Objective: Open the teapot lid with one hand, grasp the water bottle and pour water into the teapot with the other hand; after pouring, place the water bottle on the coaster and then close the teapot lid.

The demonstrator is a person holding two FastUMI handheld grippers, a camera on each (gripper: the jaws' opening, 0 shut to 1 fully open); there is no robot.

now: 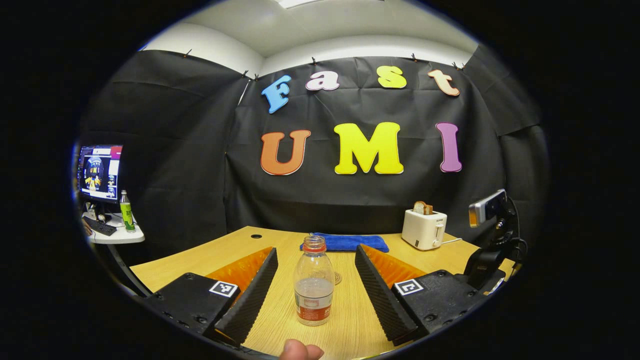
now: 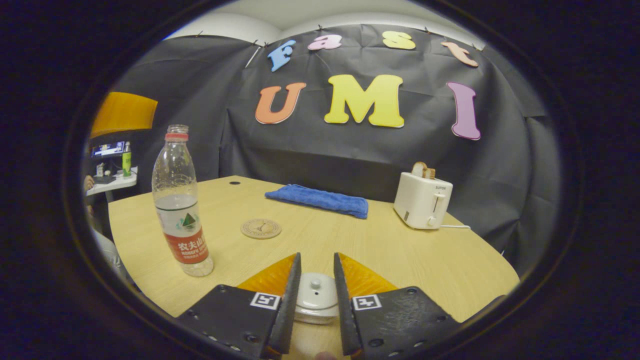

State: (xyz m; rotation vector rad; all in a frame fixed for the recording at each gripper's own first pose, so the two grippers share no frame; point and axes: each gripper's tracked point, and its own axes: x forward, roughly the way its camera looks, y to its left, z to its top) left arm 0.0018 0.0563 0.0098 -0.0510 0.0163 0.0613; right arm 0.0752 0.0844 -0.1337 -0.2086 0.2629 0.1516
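My left gripper point(image 1: 315, 285) hangs wide open with the clear plastic water bottle with the red cap ring and red label point(image 1: 313, 286) standing upright dead ahead between its fingers, neither finger touching it. I judge I've lined it up so a straight push forward and a squeeze takes the bottle at its label. The bottle is capless and about a third full, so it has to stay upright until the pour.

My right gripper point(image 2: 315, 295) has its fingers drawn close on either side of the small white ceramic teapot lid with its round knob point(image 2: 315, 297), which sits just below and ahead; I cannot tell whether both pads press on it. The pot's body is hidden under the fingers.

Ahead and left of the right gripper, the round tan coaster point(image 2: 261, 228) lies bare on the pale wooden table point(image 2: 400, 260), near the bottle, ready to receive it afterwards.
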